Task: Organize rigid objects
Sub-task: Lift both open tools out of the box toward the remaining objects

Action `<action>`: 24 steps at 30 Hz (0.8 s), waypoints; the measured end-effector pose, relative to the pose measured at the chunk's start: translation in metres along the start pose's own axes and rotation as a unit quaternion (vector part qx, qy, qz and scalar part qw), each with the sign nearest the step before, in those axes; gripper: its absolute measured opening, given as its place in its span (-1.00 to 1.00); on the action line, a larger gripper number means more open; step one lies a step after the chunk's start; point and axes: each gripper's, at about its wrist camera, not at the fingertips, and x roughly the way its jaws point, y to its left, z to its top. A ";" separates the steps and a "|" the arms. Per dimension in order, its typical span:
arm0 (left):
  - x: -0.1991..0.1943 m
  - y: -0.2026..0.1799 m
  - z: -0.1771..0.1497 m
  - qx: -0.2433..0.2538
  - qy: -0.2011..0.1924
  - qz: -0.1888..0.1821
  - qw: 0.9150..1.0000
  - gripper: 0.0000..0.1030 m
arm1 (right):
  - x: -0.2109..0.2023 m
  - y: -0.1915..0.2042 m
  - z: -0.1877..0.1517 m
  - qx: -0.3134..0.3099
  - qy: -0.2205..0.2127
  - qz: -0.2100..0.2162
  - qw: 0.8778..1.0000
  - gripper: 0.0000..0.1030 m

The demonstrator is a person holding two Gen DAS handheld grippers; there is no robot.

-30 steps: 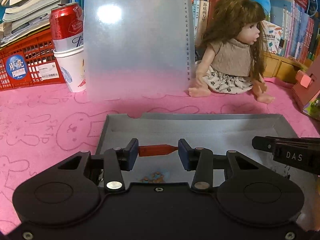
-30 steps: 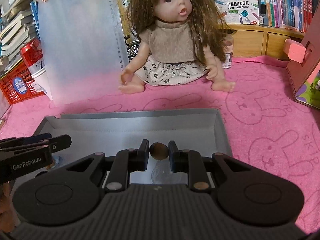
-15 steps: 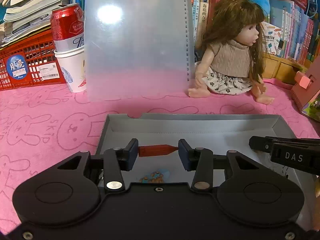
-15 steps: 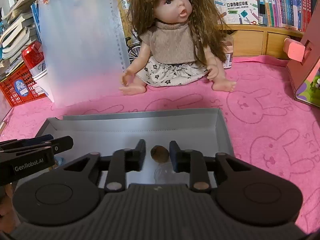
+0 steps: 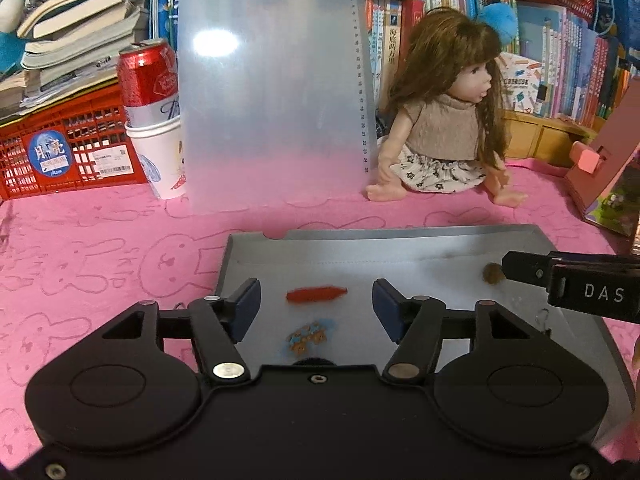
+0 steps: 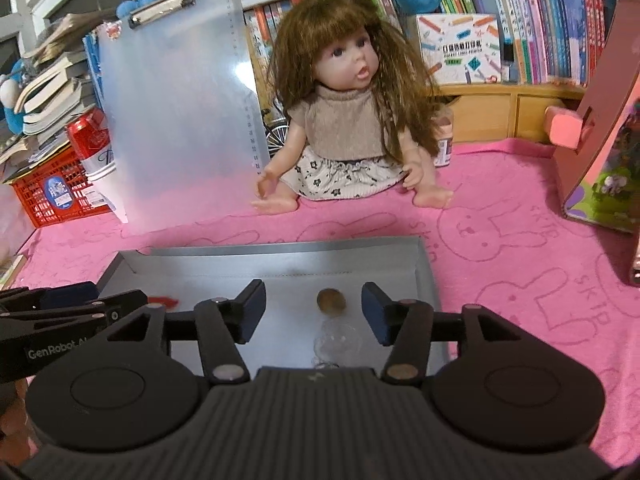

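A grey tray (image 5: pixel 360 240) lies on the pink cloth; it also shows in the right wrist view (image 6: pixel 280 250). My left gripper (image 5: pixel 316 306) is open above it, with a small red piece (image 5: pixel 316 294) loose and blurred between the fingers. A small bear sticker piece (image 5: pixel 308 336) lies below it. My right gripper (image 6: pixel 313 312) is open, with a brown round piece (image 6: pixel 331 301) free between the fingers and a clear round piece (image 6: pixel 336 342) under it. The brown piece also shows in the left wrist view (image 5: pixel 492 273).
A doll (image 6: pixel 352 120) sits behind the tray. A frosted clipboard (image 5: pixel 272 92) leans at the back, beside a red can (image 5: pixel 148 80) in a white cup (image 5: pixel 160 164) and a red crate (image 5: pixel 60 152). A pink box (image 6: pixel 600 120) stands to the right. Books line the back.
Both grippers opened. The left one let go of the red piece and the right one let go of the brown piece; both pieces are now free over the tray.
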 end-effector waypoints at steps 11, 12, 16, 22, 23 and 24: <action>-0.054 -0.005 -0.021 0.016 -0.019 -0.016 1.000 0.30 | -0.050 0.000 -0.014 -0.025 -0.026 0.006 0.999 0.52; -0.059 -0.005 -0.023 0.017 -0.021 -0.019 0.999 0.31 | -0.055 0.000 -0.015 -0.029 -0.028 0.006 0.999 0.53; -0.076 -0.007 -0.035 0.018 -0.025 -0.026 0.999 0.35 | -0.075 0.000 -0.026 -0.042 -0.039 0.010 0.998 0.59; -0.092 -0.009 -0.053 0.019 -0.021 -0.033 0.999 0.36 | -0.096 0.004 -0.047 -0.066 -0.048 0.018 0.997 0.61; -0.094 -0.009 -0.056 0.019 -0.020 -0.033 0.999 0.37 | -0.099 0.006 -0.050 -0.071 -0.049 0.019 0.996 0.61; -0.096 -0.009 -0.059 0.019 -0.020 -0.033 0.999 0.37 | -0.102 0.008 -0.054 -0.076 -0.050 0.021 0.996 0.62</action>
